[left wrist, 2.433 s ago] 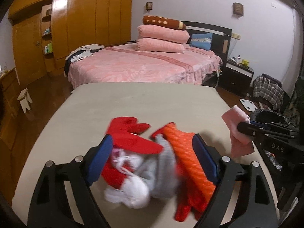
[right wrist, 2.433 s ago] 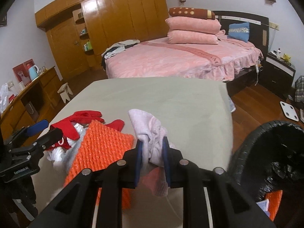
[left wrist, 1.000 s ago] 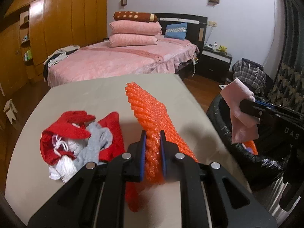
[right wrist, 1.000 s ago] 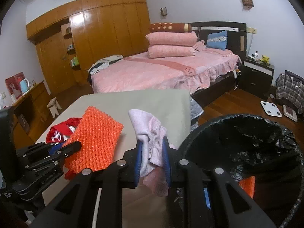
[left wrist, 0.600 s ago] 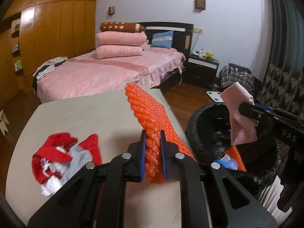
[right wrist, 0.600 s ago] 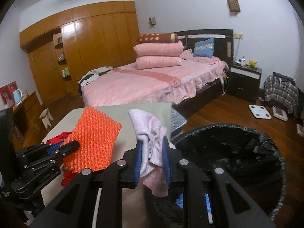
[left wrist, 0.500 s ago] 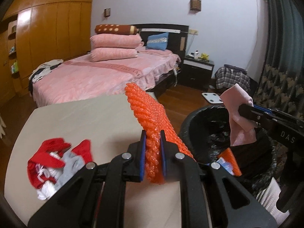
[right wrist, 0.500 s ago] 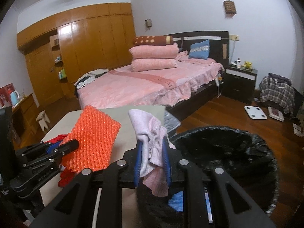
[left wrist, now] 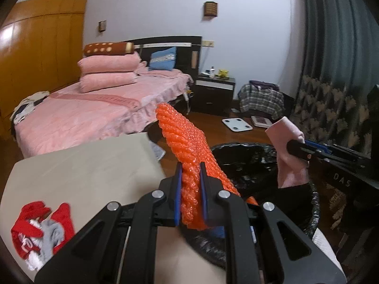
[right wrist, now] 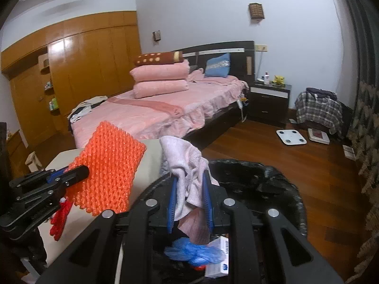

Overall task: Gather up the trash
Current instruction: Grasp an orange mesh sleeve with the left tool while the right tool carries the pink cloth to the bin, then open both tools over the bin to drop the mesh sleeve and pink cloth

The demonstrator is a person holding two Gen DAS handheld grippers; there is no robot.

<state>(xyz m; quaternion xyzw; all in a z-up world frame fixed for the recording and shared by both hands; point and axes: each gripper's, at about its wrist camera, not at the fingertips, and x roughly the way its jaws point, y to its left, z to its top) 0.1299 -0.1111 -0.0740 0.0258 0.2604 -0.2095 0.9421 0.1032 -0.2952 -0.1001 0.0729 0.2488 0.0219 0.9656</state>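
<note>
My left gripper [left wrist: 191, 177] is shut on an orange foam net [left wrist: 187, 146], held at the table's right edge beside the black-lined trash bin [left wrist: 239, 158]. The net and left gripper also show in the right wrist view [right wrist: 109, 170]. My right gripper [right wrist: 189, 184] holds a pale pink cloth [right wrist: 187, 165] over the bin's opening [right wrist: 258, 189]; its jaws stand a little apart with the cloth between them. The cloth [left wrist: 286, 151] also shows in the left wrist view. Blue plastic [right wrist: 194, 253] and a white box [right wrist: 220, 260] lie in the bin.
A pile of red, grey and white cloth items [left wrist: 40, 227] lies on the beige table [left wrist: 83, 165] at the left. A pink bed [right wrist: 154, 108], a nightstand [right wrist: 270, 104], a white scale [right wrist: 291, 137] and a plaid bag [right wrist: 317, 108] stand beyond on the wood floor.
Both grippers have moved right, from the table toward the bin, carrying the net and the cloth. The right gripper's jaws now stand wider around the cloth.
</note>
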